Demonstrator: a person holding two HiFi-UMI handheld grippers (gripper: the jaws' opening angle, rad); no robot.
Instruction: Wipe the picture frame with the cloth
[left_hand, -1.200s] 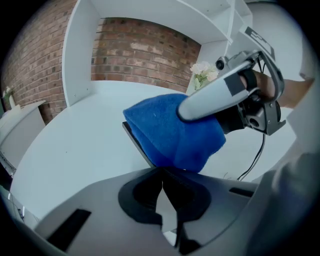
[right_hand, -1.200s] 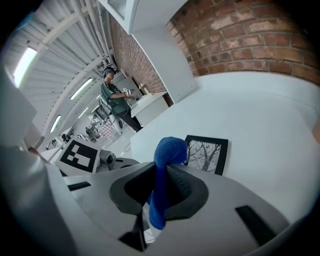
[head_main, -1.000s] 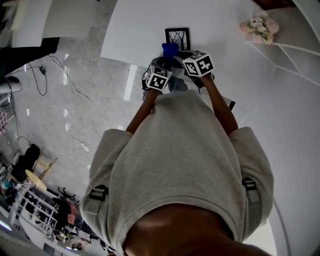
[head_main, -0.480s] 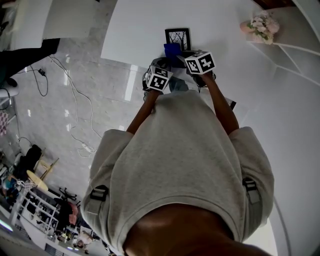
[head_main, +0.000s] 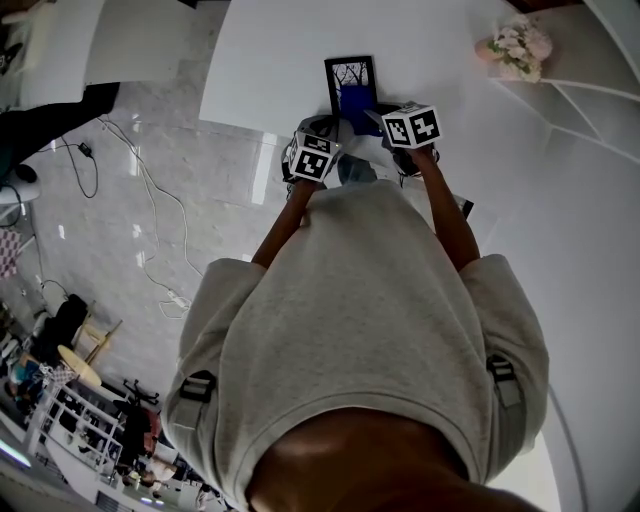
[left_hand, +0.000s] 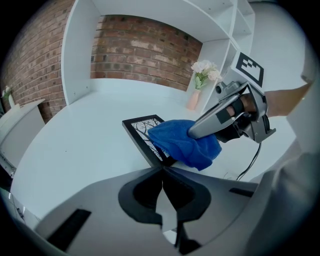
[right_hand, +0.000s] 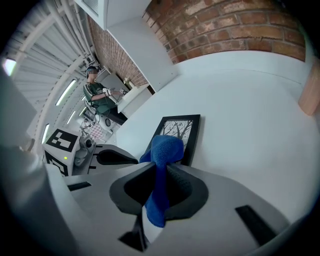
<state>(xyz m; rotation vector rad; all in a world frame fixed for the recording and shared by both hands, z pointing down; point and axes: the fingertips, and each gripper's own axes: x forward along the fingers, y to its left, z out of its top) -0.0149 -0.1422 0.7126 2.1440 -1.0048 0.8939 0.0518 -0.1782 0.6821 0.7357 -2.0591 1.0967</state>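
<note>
Cloth (right_hand: 165, 147) clamped in right gripper (right_hand: 161, 167) — on picture frame (right_hand: 183, 131), left gripper (left_hand: 163, 168) jaws together

White table (head_main: 270, 60) set in white shelving (left_hand: 80, 50) against a brick wall (left_hand: 145, 52), glossy grey marble floor (head_main: 200, 170) with loose cables (head_main: 148, 188), strip lights (right_hand: 66, 92) overhead.

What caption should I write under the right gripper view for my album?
Right gripper pinching a blue cloth on a black picture frame lying on a white table.
</note>
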